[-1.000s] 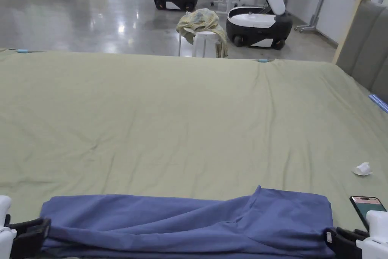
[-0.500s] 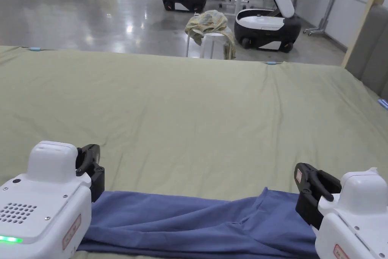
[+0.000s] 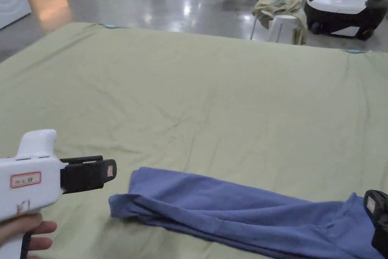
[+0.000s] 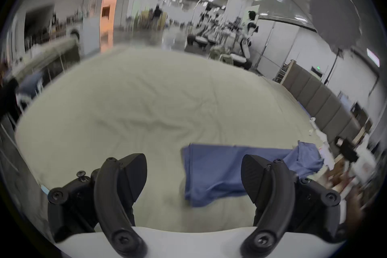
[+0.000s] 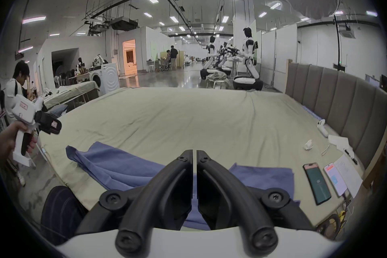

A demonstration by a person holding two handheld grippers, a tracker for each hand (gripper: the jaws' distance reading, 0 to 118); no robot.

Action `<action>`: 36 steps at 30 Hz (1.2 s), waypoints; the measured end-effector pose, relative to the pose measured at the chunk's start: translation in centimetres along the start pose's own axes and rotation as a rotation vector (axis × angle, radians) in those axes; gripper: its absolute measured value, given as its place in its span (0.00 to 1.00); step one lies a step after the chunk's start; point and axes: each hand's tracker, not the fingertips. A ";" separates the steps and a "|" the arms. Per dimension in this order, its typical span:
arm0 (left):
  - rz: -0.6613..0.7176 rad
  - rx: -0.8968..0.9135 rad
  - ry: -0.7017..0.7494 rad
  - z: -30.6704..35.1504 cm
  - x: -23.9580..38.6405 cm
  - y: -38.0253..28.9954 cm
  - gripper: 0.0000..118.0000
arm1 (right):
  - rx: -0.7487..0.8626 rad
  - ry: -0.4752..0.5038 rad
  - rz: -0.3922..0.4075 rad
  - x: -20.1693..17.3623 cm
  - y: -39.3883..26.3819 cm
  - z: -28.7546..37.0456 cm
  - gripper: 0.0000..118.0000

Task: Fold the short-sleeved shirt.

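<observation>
Head view, bed (image 3: 212, 93): a wide green sheet carried the work.
Shirt (image 3: 242, 210): lay near the front edge as a long narrow band, so probably one fold remained.
Left tool (image 4: 193, 176): jaws wide apart, empty, beside the shirt's end.
Right tool (image 5: 194, 178): jaws together; cloth between them, cannot tell.

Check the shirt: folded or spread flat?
Folded. The shirt lies as a long narrow band with layers overlapping on the bed, not spread out; folding looks unfinished.

No legible text; red-bordered label on left claw (image 3: 94, 174) housing unreadable.
</observation>
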 end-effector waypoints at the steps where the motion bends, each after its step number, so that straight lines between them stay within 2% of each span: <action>1: 0.090 -0.042 -0.073 -0.3 -2.4 -0.2 0.78 | -0.012 0.005 -0.005 -0.5 -0.2 -0.4 0.04; 5: 0.379 -0.231 -0.337 -3.7 -9.4 -2.0 0.78 | -0.051 0.017 -0.018 -2.1 -0.7 -1.7 0.04; 9: 0.606 -0.298 -0.560 -9.1 -12.0 -4.7 0.78 | -0.079 0.015 -0.039 -3.1 -0.9 -2.5 0.04; 13: 0.629 -0.273 -0.744 -15.0 -11.7 -4.9 0.77 | -0.103 0.001 -0.035 -3.4 -0.7 -3.1 0.04; 17: 0.647 -0.344 -0.801 -18.6 -9.4 -3.1 0.73 | -0.109 -0.011 -0.030 -3.3 -0.4 -3.5 0.04; 19: 0.638 -0.345 -0.765 -19.0 -9.1 -2.4 0.65 | -0.110 -0.017 -0.034 -3.4 -0.2 -3.6 0.04; 20: 0.607 -0.358 -0.686 -18.8 -9.2 -2.3 0.40 | -0.111 -0.018 -0.035 -3.4 -0.2 -3.7 0.04; 21: 0.517 -0.381 -0.534 -18.8 -8.4 -1.8 0.08 | -0.110 -0.018 -0.038 -3.4 -0.2 -3.7 0.04; 22: 0.453 -0.379 -0.395 -18.8 -8.1 -2.0 0.06 | -0.110 -0.017 -0.041 -3.4 -0.2 -3.6 0.04; 24: 0.472 -0.340 -0.500 -17.5 -8.0 -2.3 0.06 | -0.109 -0.010 -0.040 -3.5 -0.2 -3.6 0.04; 25: 0.472 -0.316 -0.420 -16.4 -7.6 -2.0 0.06 | -0.109 -0.007 -0.037 -3.5 -0.2 -3.6 0.04; 27: 0.453 -0.243 -0.381 -14.0 -6.9 -1.2 0.06 | -0.102 -0.001 -0.034 -3.5 -0.1 -3.2 0.04; 33: 0.200 -0.042 0.038 -7.1 -3.2 2.2 0.06 | -0.050 0.027 -0.048 -2.7 0.0 -1.6 0.04; 34: 0.202 -0.023 0.071 -6.4 -2.5 2.6 0.06 | -0.042 0.032 -0.053 -2.5 0.0 -1.3 0.04; 36: 0.206 -0.015 0.022 -5.6 -0.1 3.0 0.06 | -0.029 0.040 -0.063 -2.2 -0.1 -0.8 0.04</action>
